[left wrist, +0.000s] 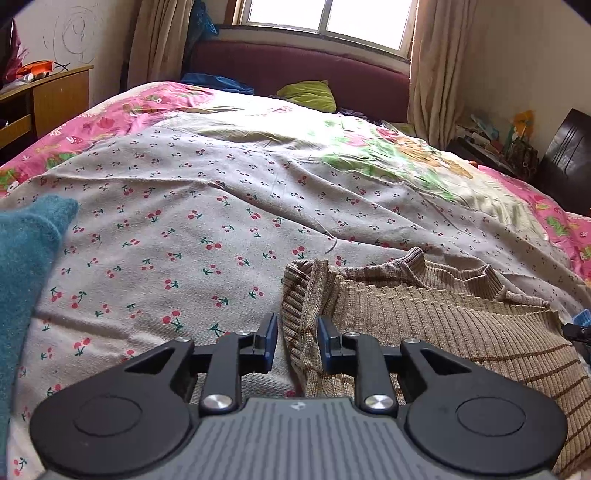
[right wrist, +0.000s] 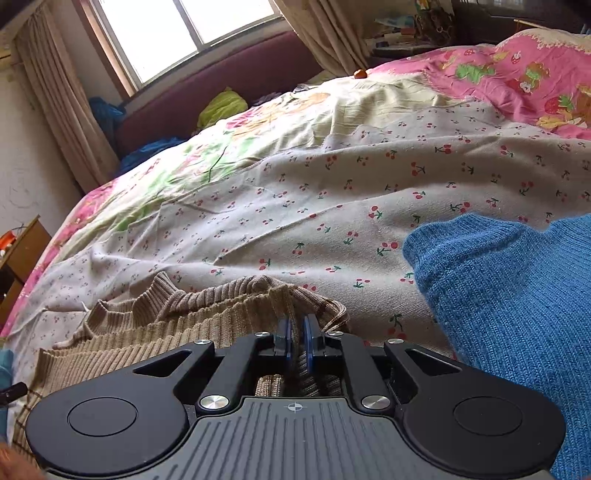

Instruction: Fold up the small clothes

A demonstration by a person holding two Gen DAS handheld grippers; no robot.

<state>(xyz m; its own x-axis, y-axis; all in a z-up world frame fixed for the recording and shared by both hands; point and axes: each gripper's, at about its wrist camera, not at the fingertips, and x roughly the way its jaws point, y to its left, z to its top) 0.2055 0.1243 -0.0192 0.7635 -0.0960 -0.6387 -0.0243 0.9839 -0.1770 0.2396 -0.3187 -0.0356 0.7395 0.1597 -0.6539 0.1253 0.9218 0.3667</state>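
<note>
**Operator:** Bedroom setting confirmed. Work surface is a bed (left wrist: pixel 207 206) covered with a cherry-print sheet; a pink floral quilt (left wrist: pixel 110 122) lies beyond it, and a window (left wrist: pixel 325 18) sits above a maroon headboard (left wrist: pixel 295 66). Report item location.

**Inspector:** One beige ribbed sweater (left wrist: pixel 443 314) lies on the sheet at the near edge of the bed, its collar towards the headboard, brown stripes on its near right part. A teal knitted garment (left wrist: pixel 26 251) lies at the left in the left wrist view. A blue knitted garment (right wrist: pixel 517 295) lies just right of the sweater in the right wrist view.

**Operator:** Left gripper (left wrist: pixel 297 341) status?

**Inspector:** Jaws are parted to a moderate gap. The sweater's left edge runs between them; the pads do not press on it.

**Operator:** Right gripper (right wrist: pixel 297 336) status?

**Inspector:** Jaws are narrow. A fold of the sweater's right edge sits between the pads, which contact the knit on both sides.
</note>
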